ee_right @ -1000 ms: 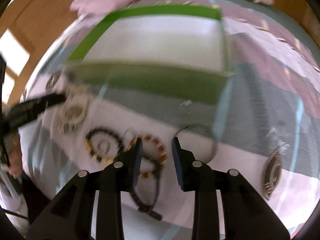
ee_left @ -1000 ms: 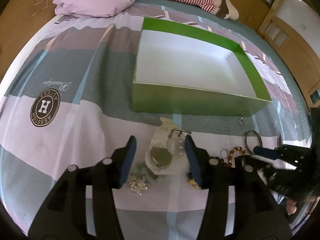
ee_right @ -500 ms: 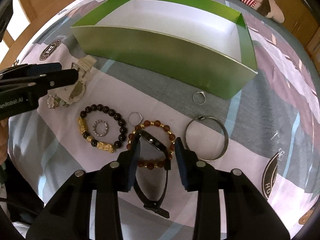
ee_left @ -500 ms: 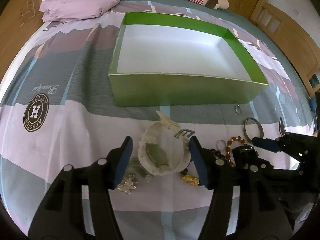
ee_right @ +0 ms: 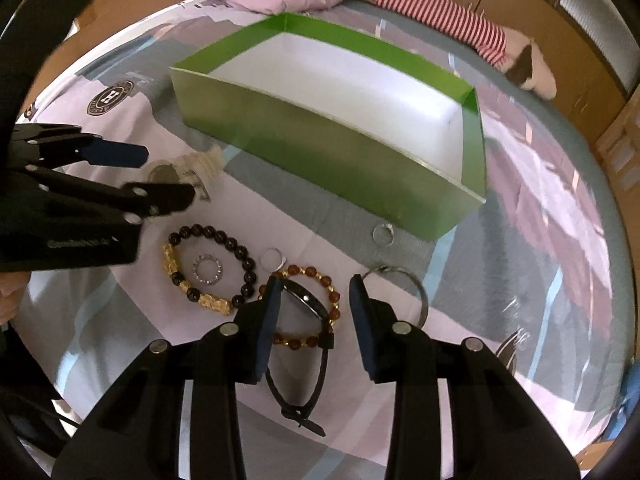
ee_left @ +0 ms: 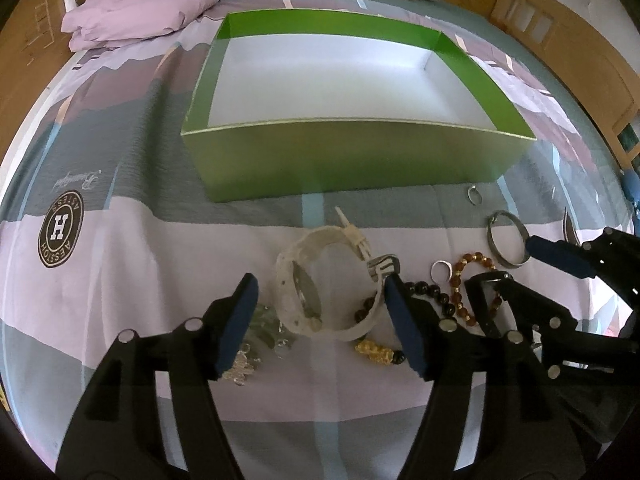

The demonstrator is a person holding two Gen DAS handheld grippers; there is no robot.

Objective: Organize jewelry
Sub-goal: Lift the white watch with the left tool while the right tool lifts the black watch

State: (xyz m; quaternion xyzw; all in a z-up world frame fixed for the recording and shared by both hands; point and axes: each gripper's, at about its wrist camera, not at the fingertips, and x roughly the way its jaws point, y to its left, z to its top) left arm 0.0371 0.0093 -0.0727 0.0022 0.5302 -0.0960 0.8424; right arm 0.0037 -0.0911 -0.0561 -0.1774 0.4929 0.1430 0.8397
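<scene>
An empty green box (ee_left: 352, 160) with a white inside stands on the bed; it also shows in the right wrist view (ee_right: 320, 140). My left gripper (ee_left: 320, 304) is open, its jaws on either side of a white watch (ee_left: 316, 280). My right gripper (ee_right: 314, 304) is open around a black watch (ee_right: 304, 300) that lies over a brown and gold bead bracelet (ee_right: 320, 280). A black and gold bead bracelet (ee_right: 208, 268) encircles a small sparkly ring (ee_right: 207, 270). A silver bangle (ee_right: 412, 288) lies to the right.
Two small rings (ee_right: 273, 258) (ee_right: 383, 234) lie near the box's front wall. A silvery trinket pile (ee_left: 256, 344) sits by my left finger. A folded lilac quilt (ee_left: 148, 4) and a striped plush (ee_right: 460, 28) lie behind the box. Wooden furniture (ee_left: 560, 40) flanks the bed.
Both grippers have moved forward and lower over the jewelry. The left jaws now straddle the white watch; the right jaws have opened wider around the black watch.
</scene>
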